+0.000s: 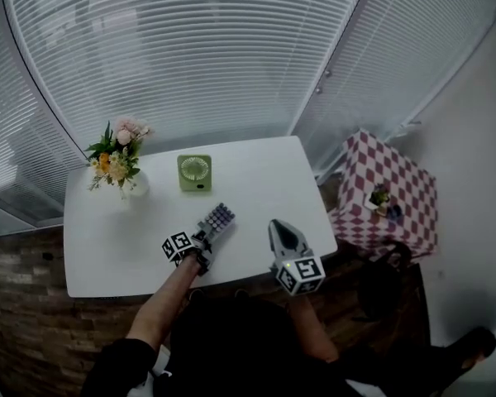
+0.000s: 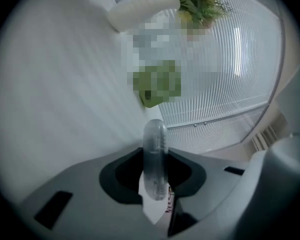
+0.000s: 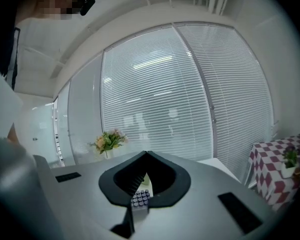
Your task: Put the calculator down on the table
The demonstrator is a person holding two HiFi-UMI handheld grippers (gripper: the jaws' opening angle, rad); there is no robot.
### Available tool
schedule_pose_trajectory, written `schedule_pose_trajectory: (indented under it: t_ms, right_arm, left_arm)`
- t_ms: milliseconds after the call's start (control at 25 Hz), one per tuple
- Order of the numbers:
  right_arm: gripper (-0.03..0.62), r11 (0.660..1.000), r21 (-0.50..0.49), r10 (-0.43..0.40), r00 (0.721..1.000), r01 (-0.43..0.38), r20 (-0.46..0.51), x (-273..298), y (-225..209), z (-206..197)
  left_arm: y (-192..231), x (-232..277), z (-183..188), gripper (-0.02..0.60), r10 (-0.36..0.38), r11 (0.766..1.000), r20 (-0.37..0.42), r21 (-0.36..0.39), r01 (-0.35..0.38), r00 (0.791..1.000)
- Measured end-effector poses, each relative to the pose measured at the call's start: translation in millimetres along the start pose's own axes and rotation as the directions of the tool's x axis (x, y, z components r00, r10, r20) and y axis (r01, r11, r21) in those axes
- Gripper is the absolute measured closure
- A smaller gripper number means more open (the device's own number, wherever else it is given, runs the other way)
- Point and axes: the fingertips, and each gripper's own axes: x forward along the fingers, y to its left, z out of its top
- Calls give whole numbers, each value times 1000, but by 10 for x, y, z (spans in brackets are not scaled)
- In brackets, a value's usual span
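Left claw (image 1: 203, 240) on calculator (image 1: 219, 218), long axis diag., far end up-right.

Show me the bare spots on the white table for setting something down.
Widest: the white table's right end, between the square green fan and the right edge, ahead of the right gripper. Also the front-left corner, before the white vase of flowers, left of the left gripper holding the grey calculator. Crowded: the vase-to-fan strip.

surface: white table (image 1: 264, 180) | on it: flower vase (image 1: 135, 185) — green fan (image 1: 194, 173)
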Motion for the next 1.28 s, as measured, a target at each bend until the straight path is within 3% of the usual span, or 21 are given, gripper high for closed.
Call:
schedule_pose_trajectory:
  t_ms: [360,600,720,960,1200,1280]
  right_arm:
    - [589,999,50,-1,1000,2,-30,-41,39,-176]
    - [589,999,42,8,998,-5,-61,-38,84,-305]
    - [589,1000,25,16,999,-15,-50,-32,106,-243]
    - [588,1000,-8,-10,997,9,-77,-54,60,-327]
    - [589,1000,-12,-18,997,17,-77,-61,44,-349]
    - [589,1000,-7,-24,997,23,-77,-74,21,-344]
  left_arm:
    - [131,100,100,480,61,998,-24,21,-61,998]
    - [191,121,150,479,57,998,-34,-7,-57,998]
    - [240,111,194,479,110,993,-57,44,-108,992]
    - [341,42,217,425,299,934,-139,247,-260,944]
    - [347,10,211,402,359,905,-141,295,-306,923]
    - [339,-9,183,384,393,885,-151,329,-329,907]
